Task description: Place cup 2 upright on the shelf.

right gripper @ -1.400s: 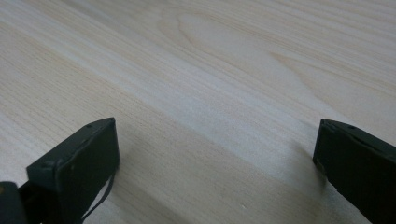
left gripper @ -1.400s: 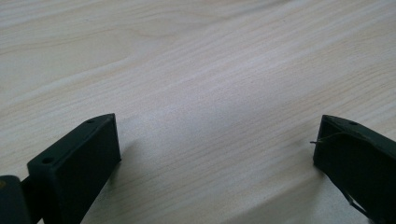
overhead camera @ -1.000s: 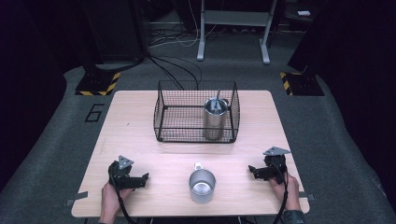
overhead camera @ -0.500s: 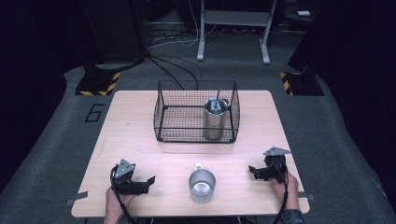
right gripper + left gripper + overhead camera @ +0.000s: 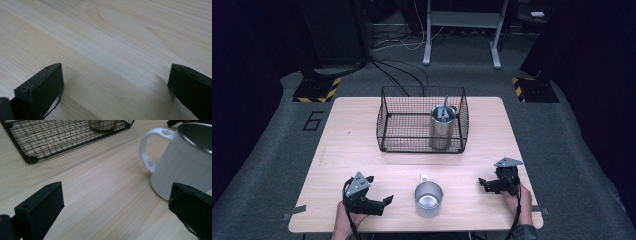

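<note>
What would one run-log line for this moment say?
left gripper: open, beside mug | right gripper: open, over table | basket: holds metal cup

The left hand-held gripper (image 5: 115,205) hangs low over the pale wooden desk (image 5: 100,190), jaws spread wide with nothing between them. A white mug (image 5: 180,162) stands just beyond the right jaw — handle turned left. Farther back, a black wire basket (image 5: 57,137) holds a metal cup (image 5: 103,124).

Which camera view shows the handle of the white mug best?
The left gripper view: the mug is close, its handle large and in profile. The high view shows the handle small, from above. The right gripper view faces bare table.
</note>
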Demonstrator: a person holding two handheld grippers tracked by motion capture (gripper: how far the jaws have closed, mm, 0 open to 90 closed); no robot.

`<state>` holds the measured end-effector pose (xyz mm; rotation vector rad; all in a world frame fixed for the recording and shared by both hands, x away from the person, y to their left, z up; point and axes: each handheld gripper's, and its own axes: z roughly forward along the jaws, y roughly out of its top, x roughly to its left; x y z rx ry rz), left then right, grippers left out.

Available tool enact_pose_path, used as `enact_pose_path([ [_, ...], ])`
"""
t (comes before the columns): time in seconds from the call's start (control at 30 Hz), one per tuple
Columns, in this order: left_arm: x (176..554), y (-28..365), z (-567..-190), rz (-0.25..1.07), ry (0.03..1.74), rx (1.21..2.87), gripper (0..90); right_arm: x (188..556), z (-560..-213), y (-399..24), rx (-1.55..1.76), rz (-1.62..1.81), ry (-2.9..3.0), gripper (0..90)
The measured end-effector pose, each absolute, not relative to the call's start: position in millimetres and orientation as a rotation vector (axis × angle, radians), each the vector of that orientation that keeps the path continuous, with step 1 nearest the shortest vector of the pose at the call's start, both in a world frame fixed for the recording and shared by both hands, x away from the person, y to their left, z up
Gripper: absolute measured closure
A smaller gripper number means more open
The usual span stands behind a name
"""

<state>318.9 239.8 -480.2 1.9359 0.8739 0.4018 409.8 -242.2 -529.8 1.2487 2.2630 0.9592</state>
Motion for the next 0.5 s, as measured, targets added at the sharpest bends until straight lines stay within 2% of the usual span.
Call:
enact_pose_path([
  [0.5,315.8,207.3,-462.2,0.318,0.718,1.941,0.0,409.6,-529.8,-242.5,1.248,0.960,2.264,0.0],
])
